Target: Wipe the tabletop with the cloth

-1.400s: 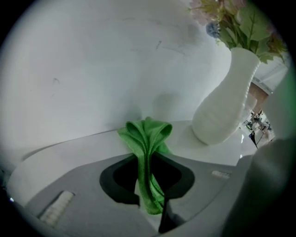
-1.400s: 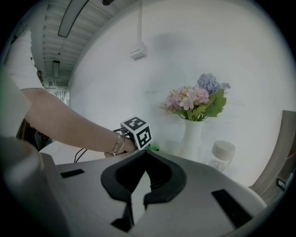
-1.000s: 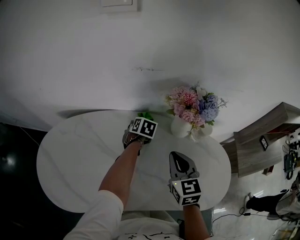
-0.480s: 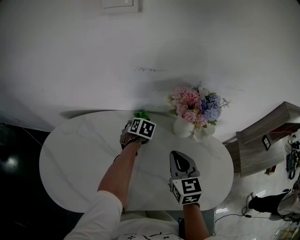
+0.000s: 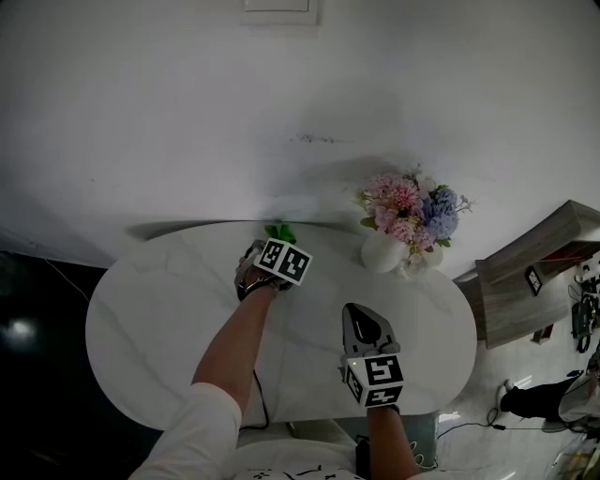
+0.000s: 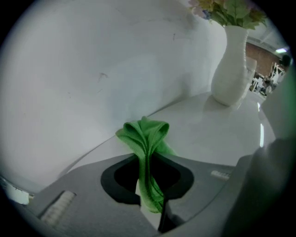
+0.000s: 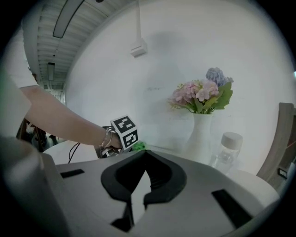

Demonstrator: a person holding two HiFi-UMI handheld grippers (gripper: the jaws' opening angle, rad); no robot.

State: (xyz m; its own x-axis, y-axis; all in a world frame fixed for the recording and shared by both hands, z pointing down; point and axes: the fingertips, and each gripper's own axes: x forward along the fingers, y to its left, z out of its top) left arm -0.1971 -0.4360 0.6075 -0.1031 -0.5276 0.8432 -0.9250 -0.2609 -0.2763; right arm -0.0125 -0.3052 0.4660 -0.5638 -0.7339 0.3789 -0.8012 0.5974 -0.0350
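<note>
Your left gripper [image 5: 273,244] has its fingers clamped on the green cloth [image 6: 146,139]. The cloth bunches up past the tips, down at the far edge of the white counter [image 5: 159,309], by the wall. Your right gripper [image 5: 362,315] is nearer you, over the counter, fingers together w/ nothing in them. A white flower vase [image 5: 381,253] stands to the right.

White wall [image 5: 187,112] (switch plate [image 5: 279,7] atop), dark floor [image 5: 28,375] left, wooden shelf [image 5: 534,272] right
</note>
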